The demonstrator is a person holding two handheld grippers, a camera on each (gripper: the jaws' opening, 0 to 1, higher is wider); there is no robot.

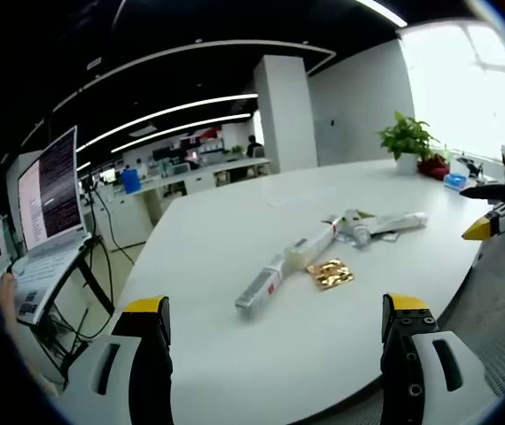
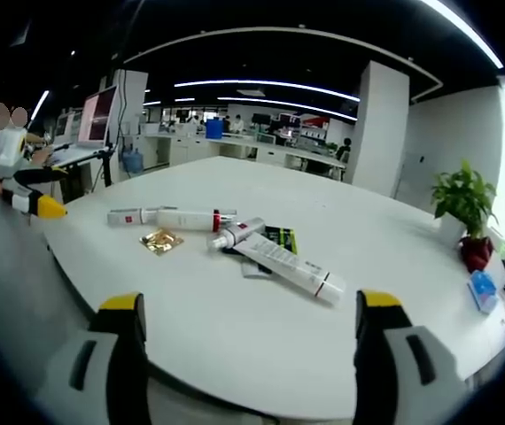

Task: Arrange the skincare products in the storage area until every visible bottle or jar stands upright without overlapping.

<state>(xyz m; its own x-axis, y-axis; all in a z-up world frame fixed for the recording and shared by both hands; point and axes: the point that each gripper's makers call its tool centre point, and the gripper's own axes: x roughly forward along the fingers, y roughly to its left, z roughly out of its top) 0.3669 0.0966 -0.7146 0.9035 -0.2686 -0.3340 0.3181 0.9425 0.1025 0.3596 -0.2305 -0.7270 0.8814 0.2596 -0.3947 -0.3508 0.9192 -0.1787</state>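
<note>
Tubes lie flat mid-desk on the white rounded desk (image 2: 235, 336): a long white squeeze tube with red band (image 2: 290, 263) at my right claw's (image 2: 245, 354) twelve o'clock, a white tube with red cap end (image 2: 174, 218) at eleven, and a crinkled gold foil sachet (image 2: 160, 240) beside it. I judge them light, soft-bodied and slick, so I'd pinch near the stiff cap. Both my right claw and left claw (image 1: 275, 354) hang released, holding nothing. There is open room all round; the desk edge runs just ahead of each claw.
</note>
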